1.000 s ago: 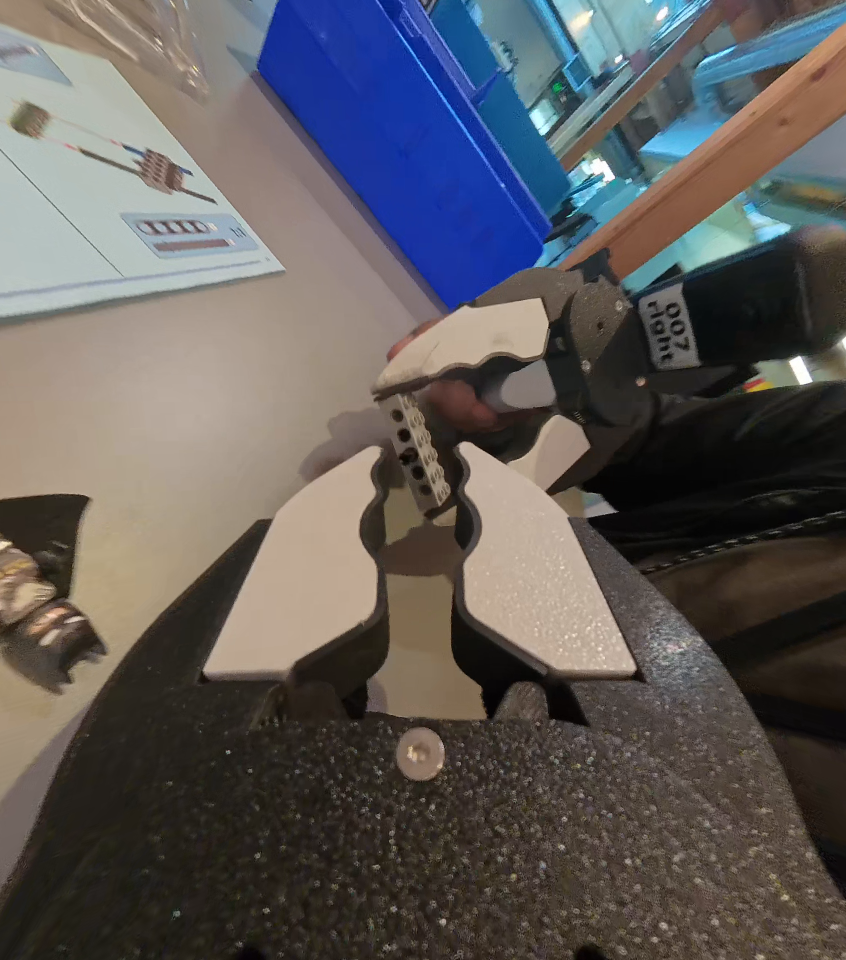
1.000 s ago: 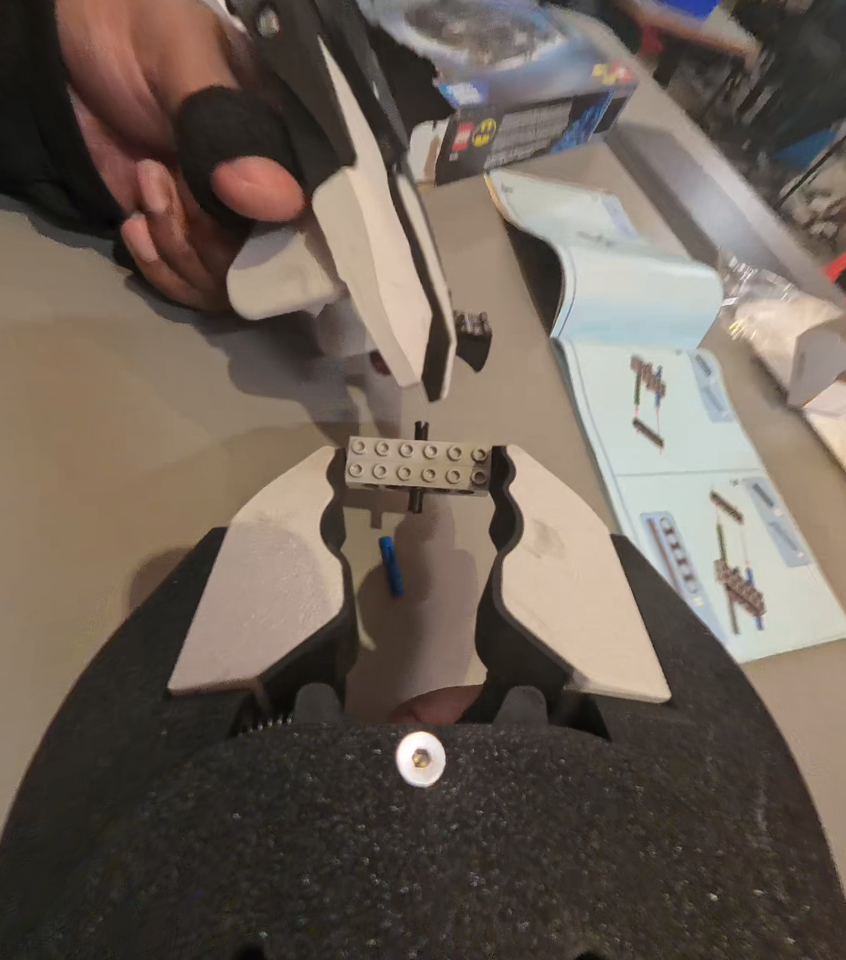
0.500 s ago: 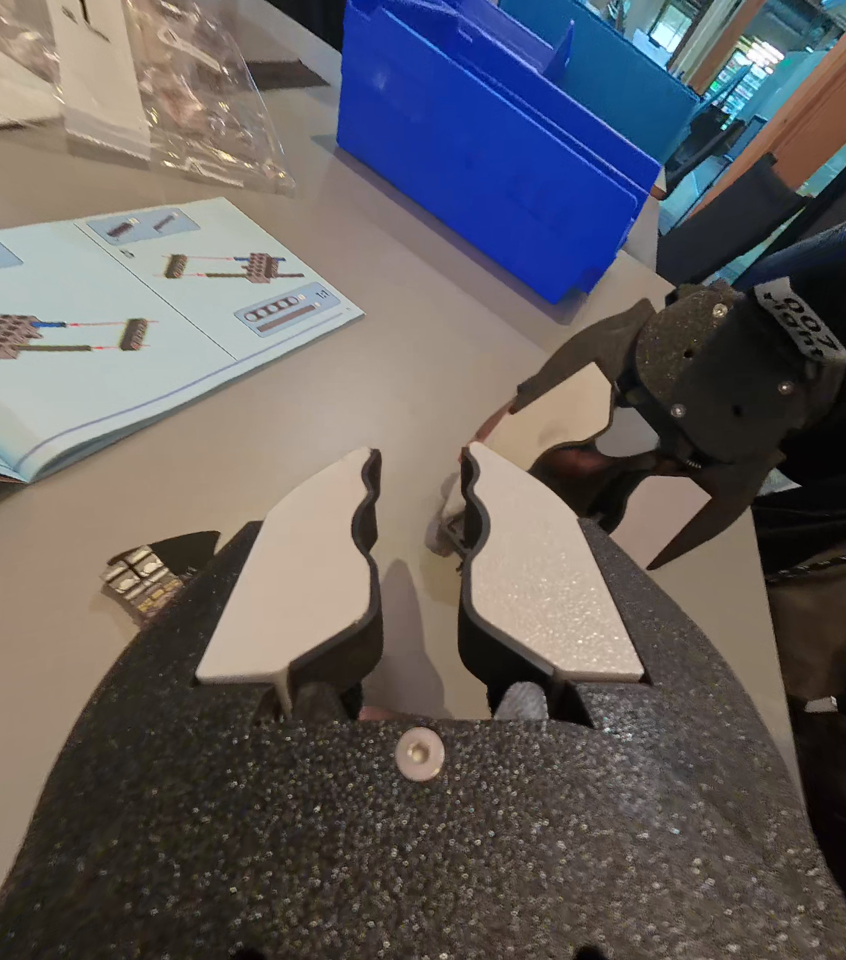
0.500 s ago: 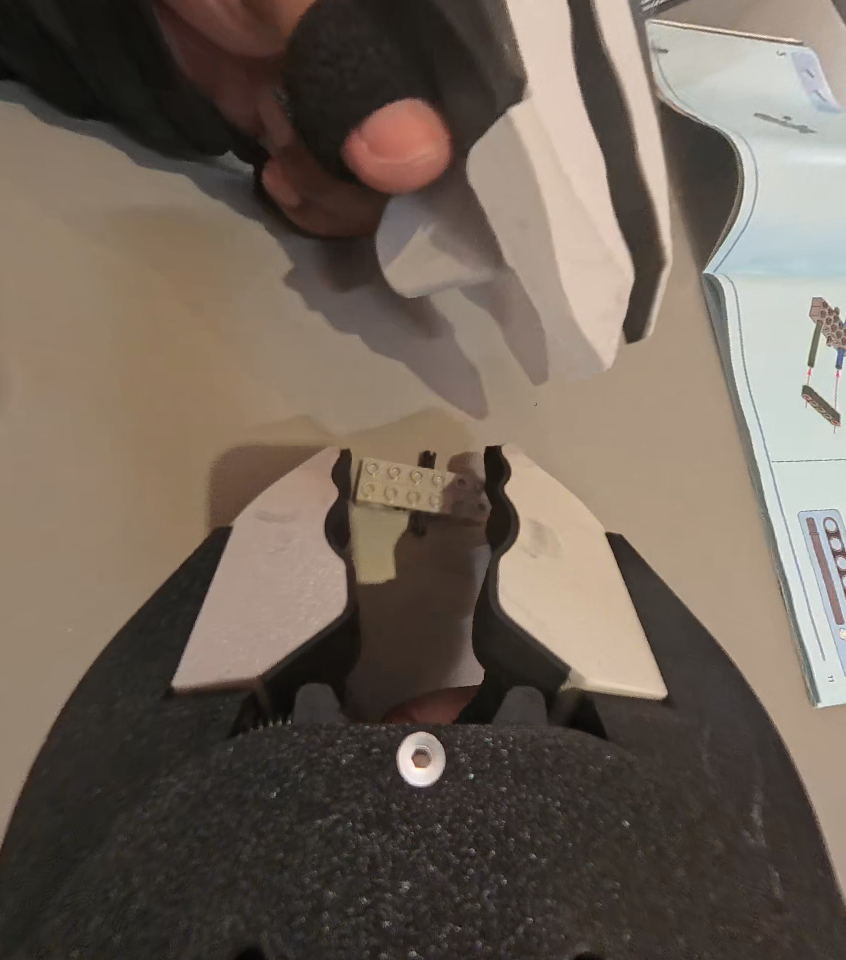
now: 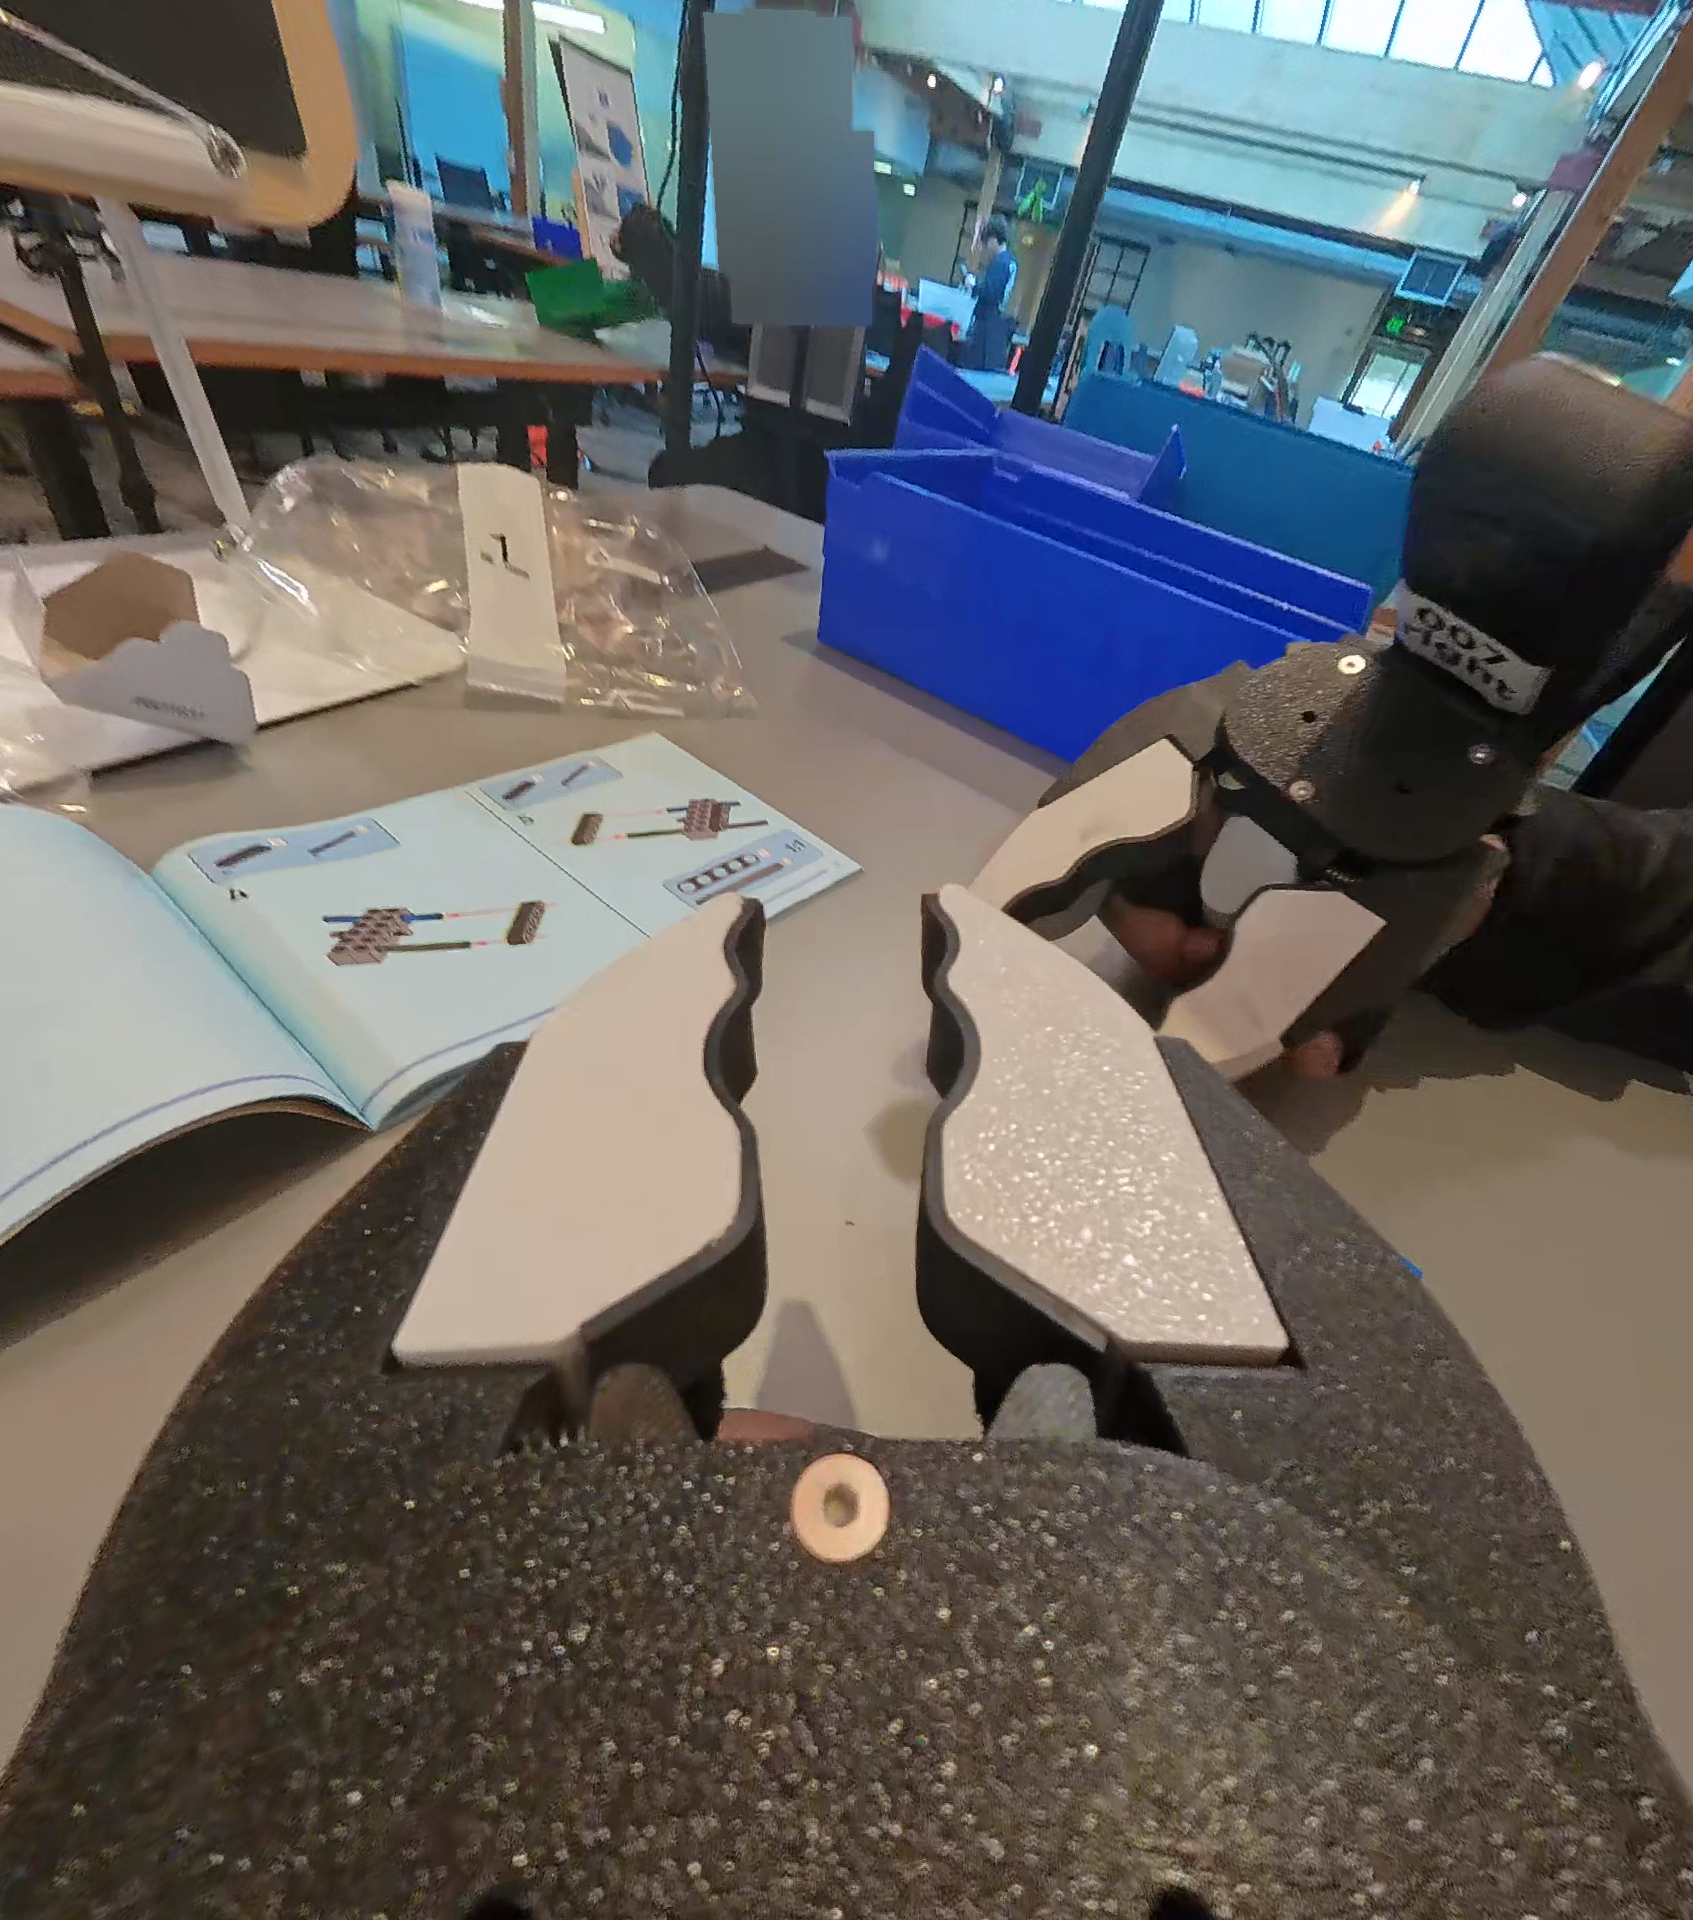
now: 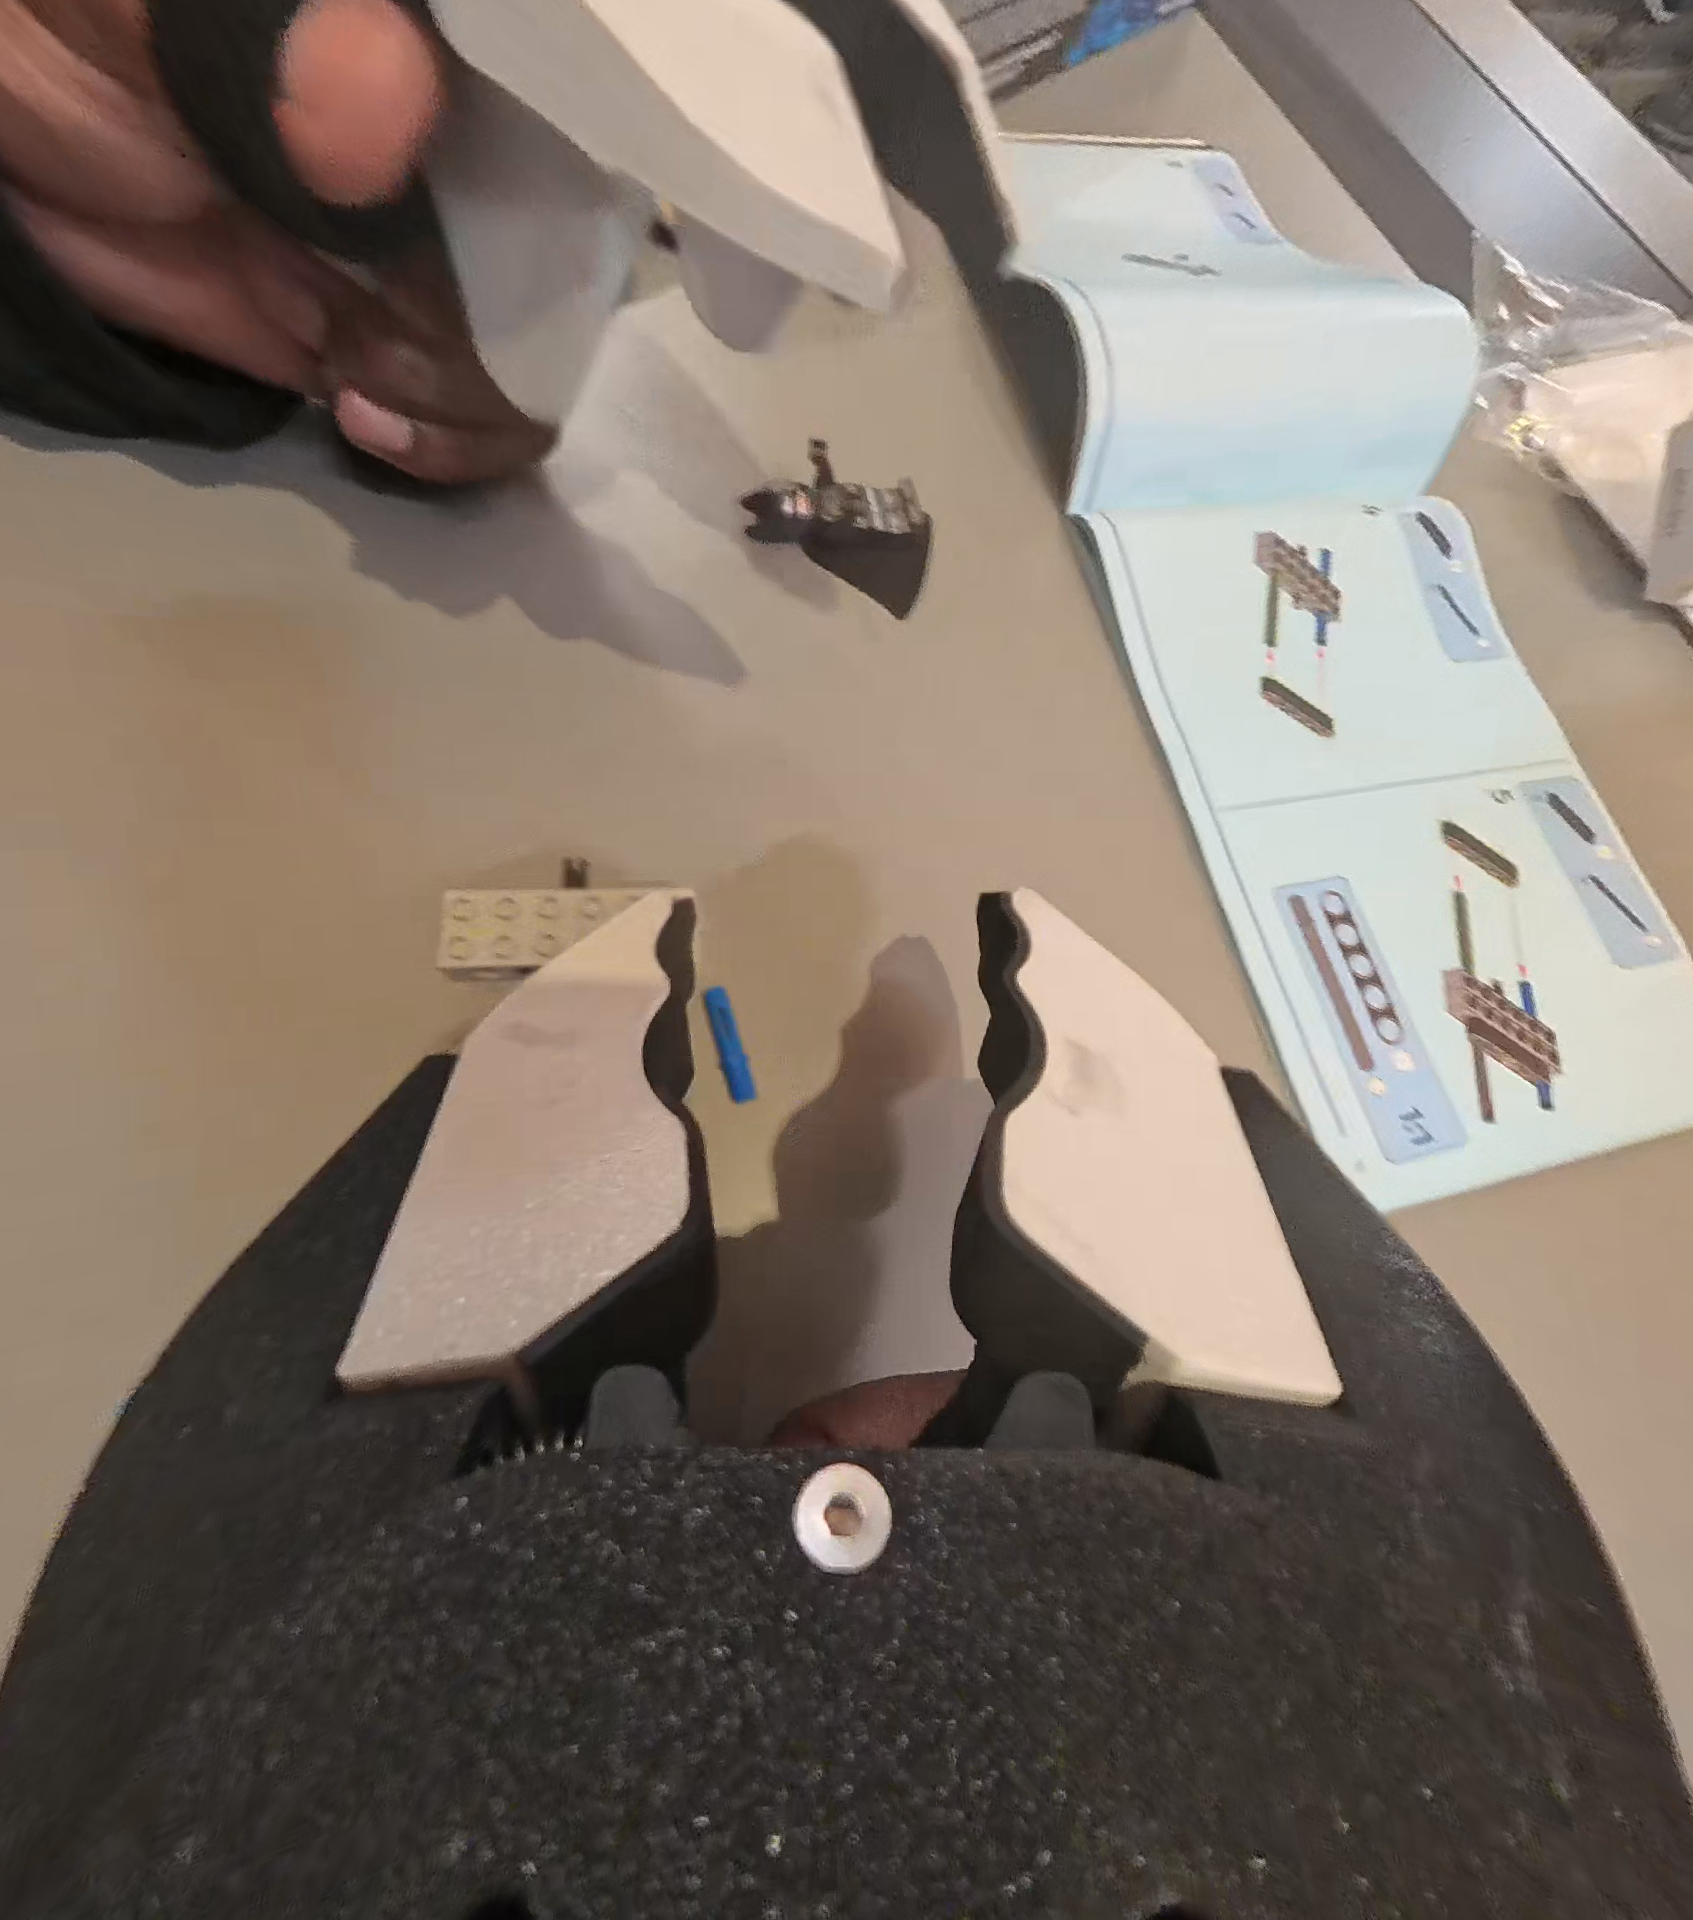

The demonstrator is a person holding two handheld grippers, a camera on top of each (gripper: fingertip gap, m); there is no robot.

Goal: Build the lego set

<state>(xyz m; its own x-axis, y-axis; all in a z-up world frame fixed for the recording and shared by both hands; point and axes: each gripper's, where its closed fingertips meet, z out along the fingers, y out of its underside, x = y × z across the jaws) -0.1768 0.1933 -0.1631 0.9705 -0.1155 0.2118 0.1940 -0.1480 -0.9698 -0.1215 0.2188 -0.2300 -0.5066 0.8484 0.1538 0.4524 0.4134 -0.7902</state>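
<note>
the right gripper [image 6: 837,909] is hovering over the grey table [image 6: 198,748] with its jaws standing wide apart and nothing between the pads. a small blue pin [image 6: 729,1042] is lying on the table under the gap, near the left finger. a light grey studded brick [image 6: 509,930] with a dark pin poking from its far side is lying just outside that left fingertip, partly hidden by it. the left gripper [image 5: 842,914] is also standing parted, more narrowly, gripping nothing, with bare table between its pads. an open instruction booklet [image 5: 198,966] is lying to its left.
</note>
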